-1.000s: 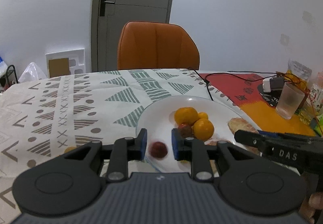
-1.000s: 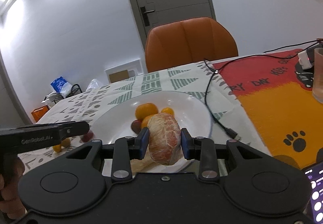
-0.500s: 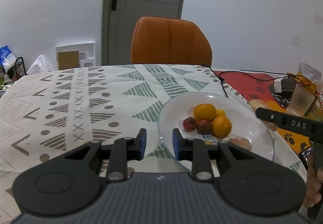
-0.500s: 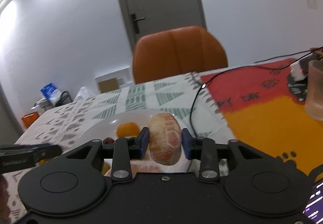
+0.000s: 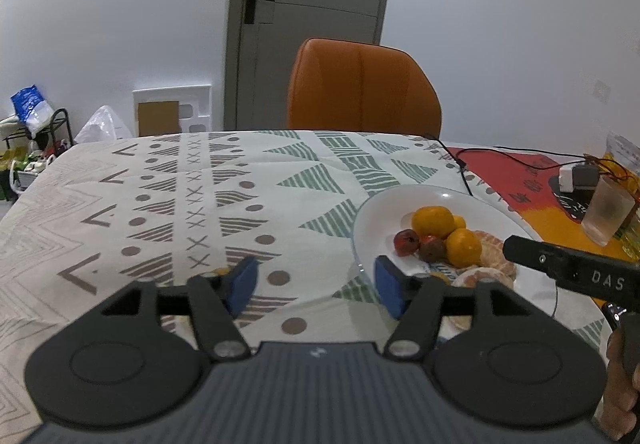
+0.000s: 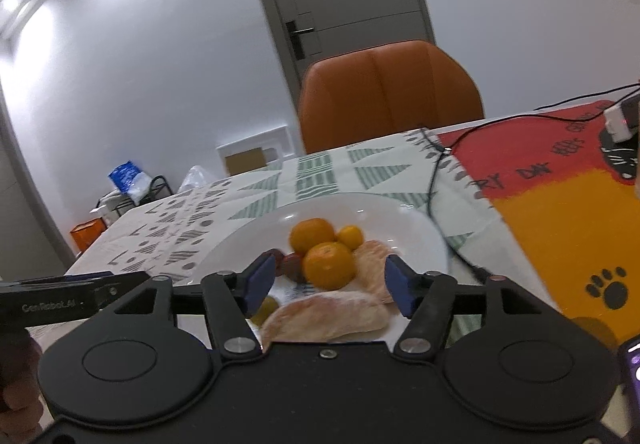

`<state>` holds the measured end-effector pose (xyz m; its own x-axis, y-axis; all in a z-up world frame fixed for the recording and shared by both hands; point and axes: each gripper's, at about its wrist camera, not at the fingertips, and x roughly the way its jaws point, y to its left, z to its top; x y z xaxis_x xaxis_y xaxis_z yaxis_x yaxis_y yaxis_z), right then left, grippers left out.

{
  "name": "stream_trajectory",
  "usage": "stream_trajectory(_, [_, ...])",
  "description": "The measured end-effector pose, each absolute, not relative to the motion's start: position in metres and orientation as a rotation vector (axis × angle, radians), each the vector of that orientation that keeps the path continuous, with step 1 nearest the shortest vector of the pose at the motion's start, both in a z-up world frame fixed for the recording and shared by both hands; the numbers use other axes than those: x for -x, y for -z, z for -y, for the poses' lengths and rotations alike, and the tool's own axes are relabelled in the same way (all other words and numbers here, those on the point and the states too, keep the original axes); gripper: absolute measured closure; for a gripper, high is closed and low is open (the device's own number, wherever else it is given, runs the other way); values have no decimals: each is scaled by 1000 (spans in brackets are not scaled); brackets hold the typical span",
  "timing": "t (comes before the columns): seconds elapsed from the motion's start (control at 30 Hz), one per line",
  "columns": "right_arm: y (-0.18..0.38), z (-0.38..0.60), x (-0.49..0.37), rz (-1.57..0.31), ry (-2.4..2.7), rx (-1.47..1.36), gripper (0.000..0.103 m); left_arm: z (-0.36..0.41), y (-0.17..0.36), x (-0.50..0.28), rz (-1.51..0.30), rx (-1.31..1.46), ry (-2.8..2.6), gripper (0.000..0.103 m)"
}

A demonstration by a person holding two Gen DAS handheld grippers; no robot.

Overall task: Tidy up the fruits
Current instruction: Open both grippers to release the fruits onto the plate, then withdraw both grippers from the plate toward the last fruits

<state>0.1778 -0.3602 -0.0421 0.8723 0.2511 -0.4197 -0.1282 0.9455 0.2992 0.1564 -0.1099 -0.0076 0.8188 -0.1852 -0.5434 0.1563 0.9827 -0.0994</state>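
Right gripper (image 6: 327, 283) jaws spread wide, nothing gripped; a peeled pomelo segment (image 6: 326, 316) lies on the white plate (image 6: 240, 244) just below and between the pads, a second segment (image 6: 372, 264) just past it, beside the right pad. Ahead of the jaws: front orange (image 6: 329, 264), dark red fruits (image 6: 292, 264) off the left pad, then a second orange (image 6: 312, 235) and a small one (image 6: 350, 237). Left gripper (image 5: 316, 286) jaws also wide apart and empty over the patterned tablecloth (image 5: 180, 203), right pad at the plate's (image 5: 368, 219) near rim, fruit pile ahead-right of it; orange chair (image 5: 362, 91) beyond the table.
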Motion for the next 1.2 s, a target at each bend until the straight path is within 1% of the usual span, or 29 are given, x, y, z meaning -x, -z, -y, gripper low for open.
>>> stream_trajectory(0.03, [42,358,-177,-471,-207,-268,37,108,8,-155,-583,50,175,28])
stream_trajectory(0.07, [41,355,-176,-470,-214,-269,33,106,7,-153,-579,47,168,25])
stream_trajectory(0.13, [40,350,-173,-468,-226,-267,29,101,6,-151,-572,44,157,21])
stream_trajectory(0.23, [38,342,-170,-468,-243,-263,24,92,3,-147,-562,49,129,19])
stream_trajectory(0.3, [37,337,-168,-466,-256,-261,17,86,2,-145,-555,54,116,17])
stream_trajectory(0.4, [35,327,-165,-464,-282,-242,11,78,0,-141,-541,54,96,14])
stream_trajectory(0.57, [34,312,-161,-467,-315,-233,6,63,0,-136,-539,60,68,13])
stream_trajectory(1.03, [33,272,-160,-475,-394,-189,5,16,1,-119,-542,76,-16,13])
stream_trajectory(1.13, [32,264,-162,-477,-409,-175,7,7,1,-118,-541,81,-31,13])
stream_trajectory(1.2, [31,259,-163,-479,-418,-169,10,1,1,-117,-540,87,-40,13])
